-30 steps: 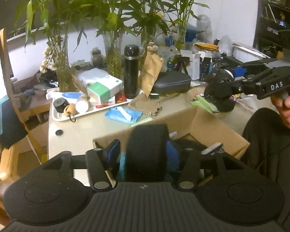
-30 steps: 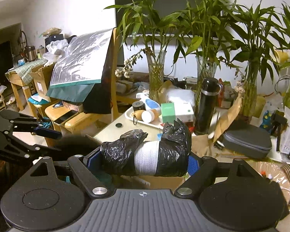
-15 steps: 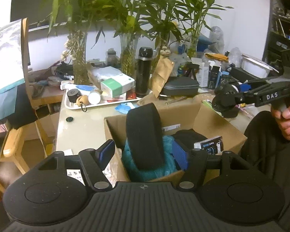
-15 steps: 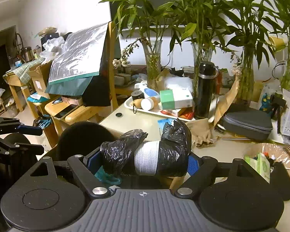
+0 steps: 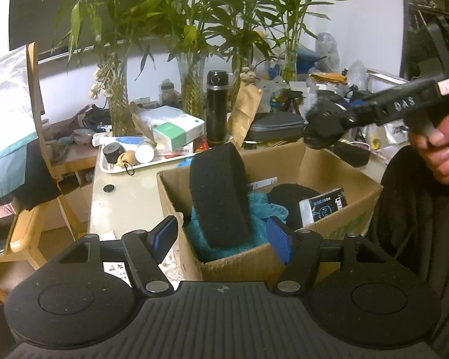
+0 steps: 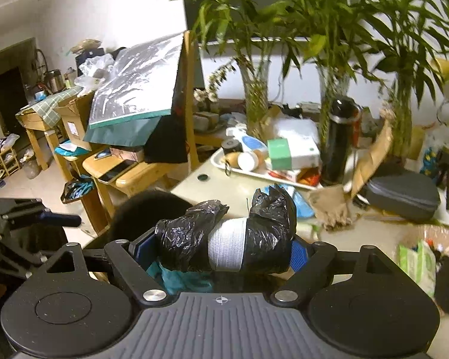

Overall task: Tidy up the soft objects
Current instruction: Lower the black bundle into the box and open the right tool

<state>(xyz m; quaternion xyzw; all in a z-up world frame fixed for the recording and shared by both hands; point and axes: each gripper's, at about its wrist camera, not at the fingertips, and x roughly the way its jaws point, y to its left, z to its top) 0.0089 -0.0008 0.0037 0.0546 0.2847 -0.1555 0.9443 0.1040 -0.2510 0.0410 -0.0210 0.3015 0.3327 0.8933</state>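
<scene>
The left tool (image 5: 221,236) hangs over the near edge of an open cardboard box (image 5: 338,164) that sits on the pale tabletop (image 5: 125,197); its blue pads (image 5: 280,240) stand apart with a clear gap on either side of the black foam block (image 5: 218,194), so it is open and grips nothing. The block stands tilted inside the box, its lower end sunk into a teal mesh sponge (image 5: 263,206), with a round black pad (image 5: 293,197) and a small dark printed packet (image 5: 323,206) lying beside them deeper in the box. The right tool (image 6: 215,251) is clamped across a bundle wrapped in crinkled black plastic with a white band round its middle (image 6: 227,248); both blue pads press on its ends, and it is held in the air above the box, whose teal contents show just beneath it. From the left wrist view the same right tool (image 5: 323,125) appears beyond the box's far right corner, gripped by a hand (image 5: 440,149), though the bundle there is dark and blurred and may be only partly seen. Behind the box stand a white tray (image 5: 119,169) of small items, a black flask (image 5: 217,104) and glass vases of bamboo (image 5: 191,89).
</scene>
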